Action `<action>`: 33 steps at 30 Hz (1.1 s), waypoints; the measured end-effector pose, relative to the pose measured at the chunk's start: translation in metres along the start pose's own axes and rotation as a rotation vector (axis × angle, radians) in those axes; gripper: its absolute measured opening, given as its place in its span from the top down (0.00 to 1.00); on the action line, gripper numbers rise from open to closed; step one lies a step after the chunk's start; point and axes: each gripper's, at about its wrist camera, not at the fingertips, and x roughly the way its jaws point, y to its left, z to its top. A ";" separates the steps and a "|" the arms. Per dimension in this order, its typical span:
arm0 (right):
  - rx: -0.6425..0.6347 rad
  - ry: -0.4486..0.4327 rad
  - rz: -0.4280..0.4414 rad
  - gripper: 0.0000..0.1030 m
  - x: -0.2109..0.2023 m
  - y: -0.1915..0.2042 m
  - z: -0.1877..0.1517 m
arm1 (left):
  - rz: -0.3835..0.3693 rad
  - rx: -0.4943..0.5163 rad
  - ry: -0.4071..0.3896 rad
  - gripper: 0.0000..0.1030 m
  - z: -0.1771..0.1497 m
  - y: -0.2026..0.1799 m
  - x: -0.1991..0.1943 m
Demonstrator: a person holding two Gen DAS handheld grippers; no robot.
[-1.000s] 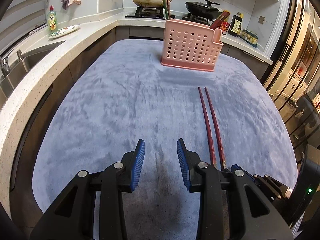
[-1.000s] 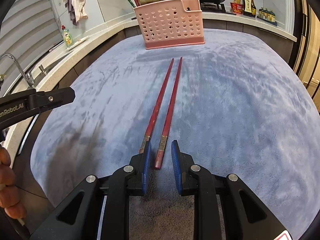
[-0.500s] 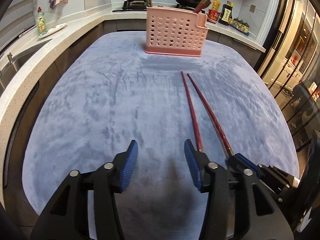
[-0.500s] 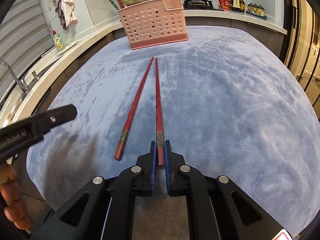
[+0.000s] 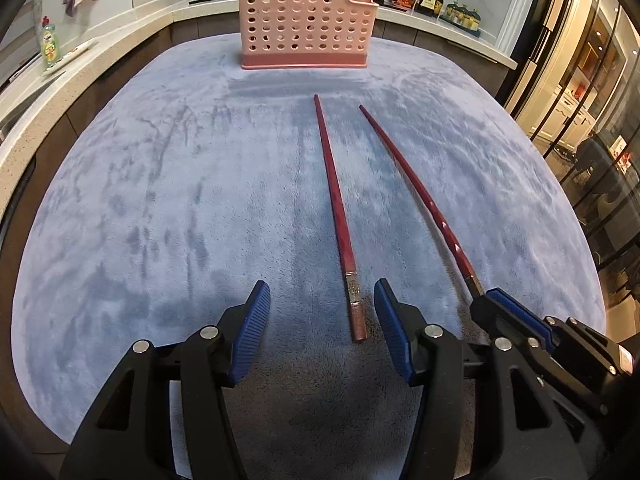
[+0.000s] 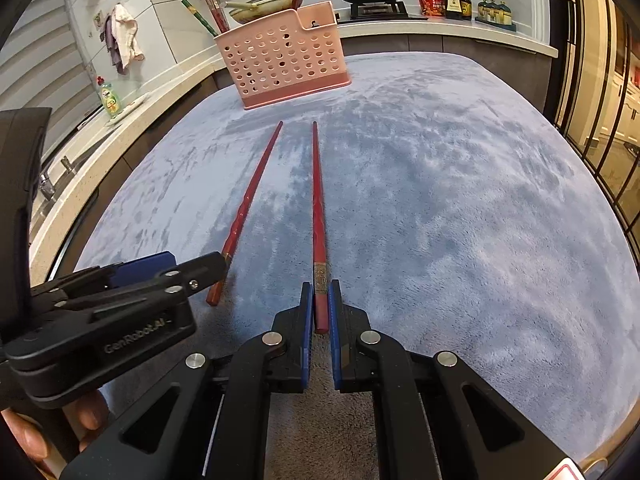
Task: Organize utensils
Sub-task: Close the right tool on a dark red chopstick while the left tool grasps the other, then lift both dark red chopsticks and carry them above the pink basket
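Since 0.5 s ago, left gripper (image 5: pixel 322 310) advanced, gaping wide astride near end of left chopstick (image 5: pixel 335 208). Right gripper (image 6: pixel 321 312) clamps right chopstick (image 6: pixel 318 208). Pickup step; next: left closes, carry both to far basket (image 6: pixel 280 60).

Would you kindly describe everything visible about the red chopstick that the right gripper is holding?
The slender red chopstick looks like lacquered wood, faintly patterned, tapering to a thin tip that points toward the pink perforated plastic utensil holder without reaching it. A gold-coloured band circles it near the thick end. That end sits clamped between the blue pads of the right gripper. Its length runs over the grey-blue plush cloth; whether it is raised cannot be told. The second red chopstick lies apart, angled away, to its left.
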 end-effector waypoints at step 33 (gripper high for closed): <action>0.019 -0.168 0.068 0.93 -0.059 0.003 0.051 | 0.041 -0.009 -0.118 0.93 0.032 0.009 -0.070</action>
